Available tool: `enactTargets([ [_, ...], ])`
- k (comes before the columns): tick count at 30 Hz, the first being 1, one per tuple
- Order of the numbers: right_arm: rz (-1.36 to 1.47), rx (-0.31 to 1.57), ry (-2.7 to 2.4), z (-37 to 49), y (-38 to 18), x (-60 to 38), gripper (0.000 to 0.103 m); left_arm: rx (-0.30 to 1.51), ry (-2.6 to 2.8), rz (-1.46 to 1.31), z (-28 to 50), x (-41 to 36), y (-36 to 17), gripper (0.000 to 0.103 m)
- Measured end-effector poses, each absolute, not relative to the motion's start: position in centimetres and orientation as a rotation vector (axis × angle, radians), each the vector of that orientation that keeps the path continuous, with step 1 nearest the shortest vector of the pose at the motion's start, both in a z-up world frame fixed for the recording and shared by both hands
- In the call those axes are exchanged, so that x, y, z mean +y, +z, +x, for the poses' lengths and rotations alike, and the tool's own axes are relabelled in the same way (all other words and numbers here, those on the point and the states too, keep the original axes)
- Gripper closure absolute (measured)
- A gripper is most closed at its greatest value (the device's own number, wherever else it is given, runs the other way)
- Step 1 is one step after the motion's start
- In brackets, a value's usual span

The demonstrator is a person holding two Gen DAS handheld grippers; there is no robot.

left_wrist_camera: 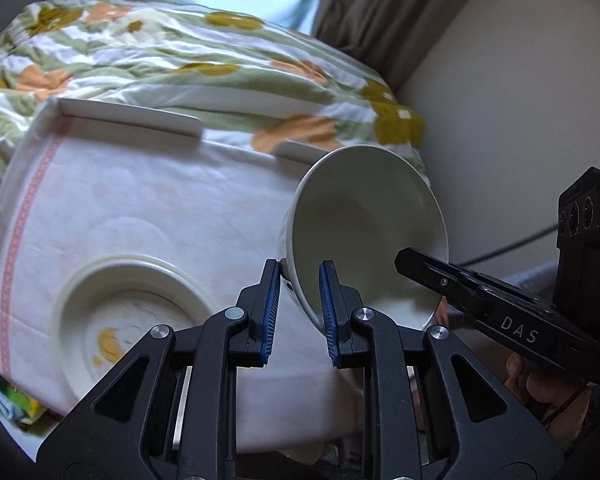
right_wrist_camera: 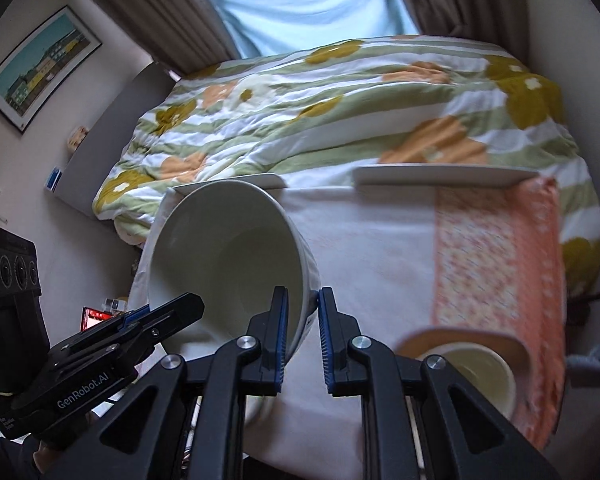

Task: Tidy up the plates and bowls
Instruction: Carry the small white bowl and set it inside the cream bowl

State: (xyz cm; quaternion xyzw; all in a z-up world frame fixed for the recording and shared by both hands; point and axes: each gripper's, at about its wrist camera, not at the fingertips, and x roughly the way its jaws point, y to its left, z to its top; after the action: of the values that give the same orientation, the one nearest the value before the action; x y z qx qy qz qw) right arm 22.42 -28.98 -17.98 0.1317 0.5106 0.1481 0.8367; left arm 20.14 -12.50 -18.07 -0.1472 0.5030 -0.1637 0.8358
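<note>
Left wrist view: the left gripper (left_wrist_camera: 300,312) pinches the near rim of a tilted white bowl (left_wrist_camera: 364,232), one blue pad inside the wall and one outside, the bowl's mouth facing the camera. The right gripper (left_wrist_camera: 428,276) reaches in from the right onto the same bowl's opposite rim. A cream plate (left_wrist_camera: 100,280) with yellow smears lies left of the bowl on the white tablecloth (left_wrist_camera: 140,200); a flat white platter (left_wrist_camera: 128,114) sits at the cloth's far edge.

Right wrist view: the right gripper (right_wrist_camera: 303,320) clamps the bowl (right_wrist_camera: 224,252) by its near wall, pads straddling the rim. The left gripper (right_wrist_camera: 172,312) grips the bowl's left rim. A cup (right_wrist_camera: 480,372) on a wooden coaster (right_wrist_camera: 420,340) stands right of the bowl.
</note>
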Motion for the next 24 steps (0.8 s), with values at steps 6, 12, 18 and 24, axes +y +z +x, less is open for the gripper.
enactTargets([
  [6,0.332,1.097,0.206,18.8,-19.3,-34.1,0.089,1.128,-0.439,-0.264,18.1,-18.8,-20.0,0.085],
  [12,0.394,1.135,0.108,16.7,-21.4,-36.7,0.089,1.211,-0.505,-0.18,17.7,-22.5,-22.4,0.085],
  [18,0.452,1.17,0.05,15.3,-23.2,-38.6,0.089,1.255,-0.538,-0.1,17.9,-24.6,-24.0,0.085],
  [24,0.454,1.174,0.024,14.4,-24.3,-39.3,0.089,1.269,-0.548,-0.013,17.7,-25.7,-25.0,0.085],
])
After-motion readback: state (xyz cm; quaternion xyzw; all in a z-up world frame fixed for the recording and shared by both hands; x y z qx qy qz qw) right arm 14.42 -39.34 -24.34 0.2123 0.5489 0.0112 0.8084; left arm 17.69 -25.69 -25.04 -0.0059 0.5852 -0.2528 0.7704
